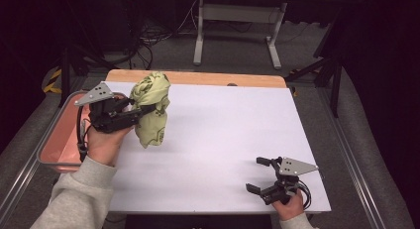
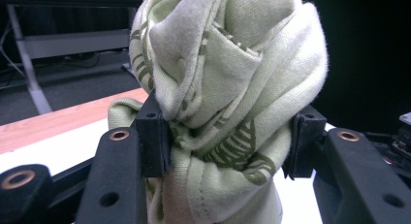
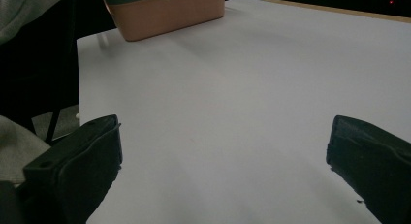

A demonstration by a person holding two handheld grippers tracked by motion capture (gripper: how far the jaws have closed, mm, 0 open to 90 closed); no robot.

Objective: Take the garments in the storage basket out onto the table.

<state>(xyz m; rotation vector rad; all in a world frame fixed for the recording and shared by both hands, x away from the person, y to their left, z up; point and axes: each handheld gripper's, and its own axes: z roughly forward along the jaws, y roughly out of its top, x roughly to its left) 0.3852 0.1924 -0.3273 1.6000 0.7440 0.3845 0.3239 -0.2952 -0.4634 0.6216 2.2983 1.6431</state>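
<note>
Table (image 1: 213,140) lies open; pink bin (image 1: 59,140) flanks its left edge.

Grey sleeves (image 1: 74,197), blk grippers (image 1: 141,110)

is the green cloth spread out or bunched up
Bunched up: the green cloth hangs as a crumpled wad, pinched by the left claw above the table.

Pale green cloth (image 1: 152,107), printed with darker olive markings, bunched into a crumpled, twisted bundle. It is clamped at mid-height between the two black pads of the left hand-held gripper (image 1: 143,110) and held clear of the white tabletop (image 1: 223,135) near its far left corner, upper folds piled above the pads and a loose end hanging below.
</note>
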